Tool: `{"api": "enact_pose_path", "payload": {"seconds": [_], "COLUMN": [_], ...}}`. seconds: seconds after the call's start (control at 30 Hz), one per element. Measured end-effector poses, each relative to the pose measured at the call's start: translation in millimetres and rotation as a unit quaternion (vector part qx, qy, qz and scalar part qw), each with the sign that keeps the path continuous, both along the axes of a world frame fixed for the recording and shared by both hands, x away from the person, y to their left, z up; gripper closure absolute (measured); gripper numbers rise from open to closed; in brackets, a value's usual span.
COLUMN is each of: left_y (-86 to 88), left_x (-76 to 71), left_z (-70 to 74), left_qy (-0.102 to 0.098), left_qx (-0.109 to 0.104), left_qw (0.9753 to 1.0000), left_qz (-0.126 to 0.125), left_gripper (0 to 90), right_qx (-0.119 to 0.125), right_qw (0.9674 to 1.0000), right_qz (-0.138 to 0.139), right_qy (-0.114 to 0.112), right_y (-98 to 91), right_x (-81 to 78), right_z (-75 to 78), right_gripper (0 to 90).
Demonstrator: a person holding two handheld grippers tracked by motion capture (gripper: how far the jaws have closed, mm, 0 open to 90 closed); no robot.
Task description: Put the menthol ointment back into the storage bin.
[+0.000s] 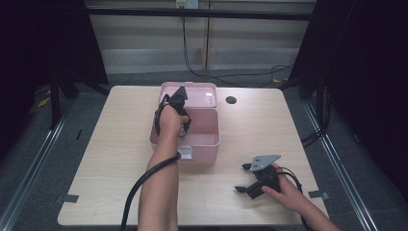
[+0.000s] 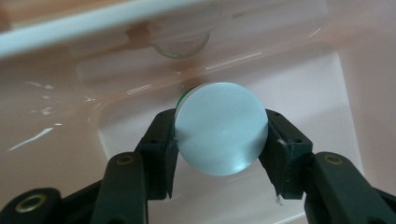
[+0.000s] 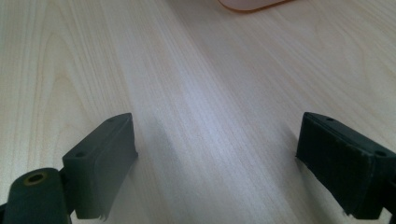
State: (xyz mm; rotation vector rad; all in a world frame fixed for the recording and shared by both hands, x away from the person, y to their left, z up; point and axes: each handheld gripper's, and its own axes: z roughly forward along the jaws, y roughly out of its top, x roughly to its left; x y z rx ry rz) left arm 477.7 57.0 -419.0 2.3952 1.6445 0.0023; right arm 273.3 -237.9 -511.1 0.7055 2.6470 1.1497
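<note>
Left gripper (image 2: 219,140) clamped on pale round white-capped bottle (image 2: 220,128) inside open pink plastic box (image 1: 211,137), release pending; right gripper (image 1: 246,179) wide open, empty.

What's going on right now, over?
Left gripper shut on white disc, inside pink box. Right gripper open, idle over table. Nothing in the way.

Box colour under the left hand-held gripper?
Pink box; clearest in the high view.
</note>
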Motion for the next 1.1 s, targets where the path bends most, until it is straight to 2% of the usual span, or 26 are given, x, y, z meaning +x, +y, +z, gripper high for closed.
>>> {"api": "enact_pose_path", "payload": {"seconds": [0.23, 0.37, 0.67, 1.1], "left_y": [-0.6, 0.1, 0.0, -4.1], "left_x": [0.8, 1.0, 1.7, 2.6], "left_z": [-4.6, -7.2, -10.0, -15.4], "left_qy": [-0.001, -0.002, -0.002, -0.009], "left_qx": [0.003, 0.002, 0.003, -0.002], "left_qw": [1.0000, 1.0000, 1.0000, 0.9999], "left_qz": [-0.004, 0.003, -0.005, -0.006], "left_gripper": [49.7, 49.7, 49.3, 49.1], "right_qx": [-0.001, -0.001, -0.001, -0.001], "right_qw": [1.0000, 1.0000, 1.0000, 1.0000], "right_qz": [0.000, 0.000, 0.000, 0.000], "right_qy": [0.001, 0.001, 0.001, 0.001], "right_y": [0.0, 0.0, 0.0, 0.0], "right_x": [-0.1, -0.1, -0.1, -0.1], "right_z": [0.0, 0.0, 0.0, 0.0], "right_gripper": [11.0, 11.0, 11.0, 11.0]}}
